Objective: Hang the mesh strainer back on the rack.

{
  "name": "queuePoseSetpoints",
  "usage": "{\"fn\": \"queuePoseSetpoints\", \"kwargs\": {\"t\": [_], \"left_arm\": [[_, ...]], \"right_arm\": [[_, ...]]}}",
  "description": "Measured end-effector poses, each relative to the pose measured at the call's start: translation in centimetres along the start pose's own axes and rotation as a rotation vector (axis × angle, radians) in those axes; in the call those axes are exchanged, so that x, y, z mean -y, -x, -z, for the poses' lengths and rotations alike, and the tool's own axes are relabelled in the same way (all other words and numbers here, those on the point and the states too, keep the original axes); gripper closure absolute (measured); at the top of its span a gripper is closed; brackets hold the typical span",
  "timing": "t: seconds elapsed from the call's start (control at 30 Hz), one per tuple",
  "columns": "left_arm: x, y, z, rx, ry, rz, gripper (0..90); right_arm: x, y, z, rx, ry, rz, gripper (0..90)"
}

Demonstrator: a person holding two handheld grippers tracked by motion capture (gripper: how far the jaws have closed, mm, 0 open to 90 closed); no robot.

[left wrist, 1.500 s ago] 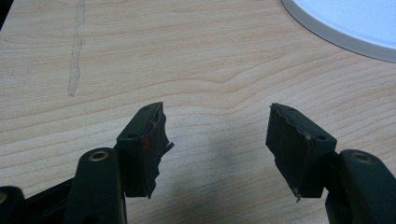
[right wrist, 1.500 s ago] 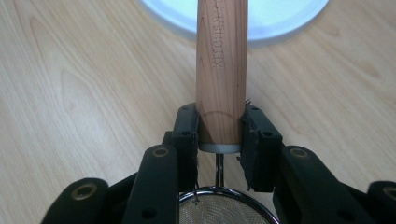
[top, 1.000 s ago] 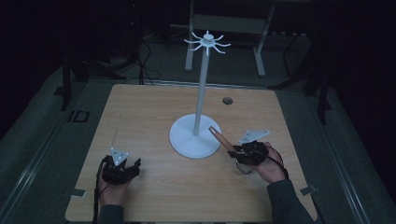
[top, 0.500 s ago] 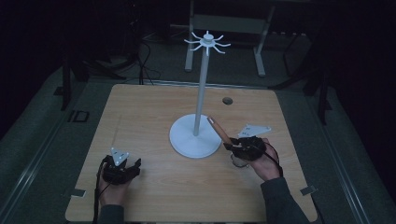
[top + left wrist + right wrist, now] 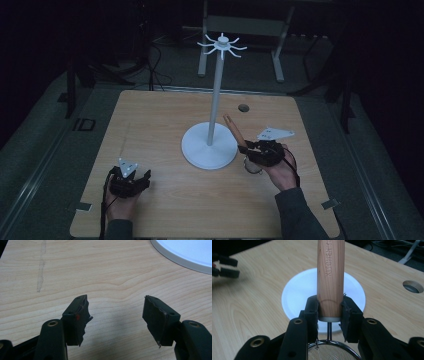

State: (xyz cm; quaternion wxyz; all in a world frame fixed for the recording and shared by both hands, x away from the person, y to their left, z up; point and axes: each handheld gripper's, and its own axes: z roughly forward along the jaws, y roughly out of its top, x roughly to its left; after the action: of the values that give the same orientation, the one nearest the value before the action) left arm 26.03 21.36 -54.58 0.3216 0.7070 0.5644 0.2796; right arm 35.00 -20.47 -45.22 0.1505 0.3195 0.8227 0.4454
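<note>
Since a second ago, the right gripper has lifted the strainer a little and swung its wooden handle up toward the white stand.

Its jaws are clamped on the low end of that handle, just above the metal collar, with the mesh bowl hanging below the hand over the table. I judge it light and stiff, the smooth round wood liable to twist; gripping near the bowl keeps it steady, and the thin mesh would dent if squeezed. The left gripper rests apart, jaws spread, holding nothing.
</note>
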Motion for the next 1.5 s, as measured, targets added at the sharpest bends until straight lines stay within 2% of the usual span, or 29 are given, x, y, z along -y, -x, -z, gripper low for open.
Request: {"fn": "queuePoseSetpoints", "kwargs": {"t": [0.17, 0.4, 0.97, 1.2, 1.5], "left_arm": [[0.0, 0.0, 0.0, 0.001, 0.0, -0.001, 37.8], [0.0, 0.1, 0.0, 0.001, 0.002, 0.002, 37.8], [0.0, 0.1, -0.1, 0.002, -0.002, -0.001, 37.8], [0.0, 0.1, 0.0, -0.003, -0.002, -0.006, 37.8], [0.0, 0.0, 0.0, -0.006, 0.003, 0.005, 37.8]], "right_arm": [[-0.6, -0.1, 0.2, -0.013, 0.036, -0.022, 69.8], [-1.2, -0.3, 0.3, -0.032, 0.056, -0.029, 69.8], [-2.7, 0.1, 1.5, -0.072, 0.155, -0.065, 69.8], [-3.2, 0.2, 1.7, -0.095, 0.194, -0.1, 69.8], [-3.8, 0.1, 1.8, -0.106, 0.226, -0.116, 69.7]]}}
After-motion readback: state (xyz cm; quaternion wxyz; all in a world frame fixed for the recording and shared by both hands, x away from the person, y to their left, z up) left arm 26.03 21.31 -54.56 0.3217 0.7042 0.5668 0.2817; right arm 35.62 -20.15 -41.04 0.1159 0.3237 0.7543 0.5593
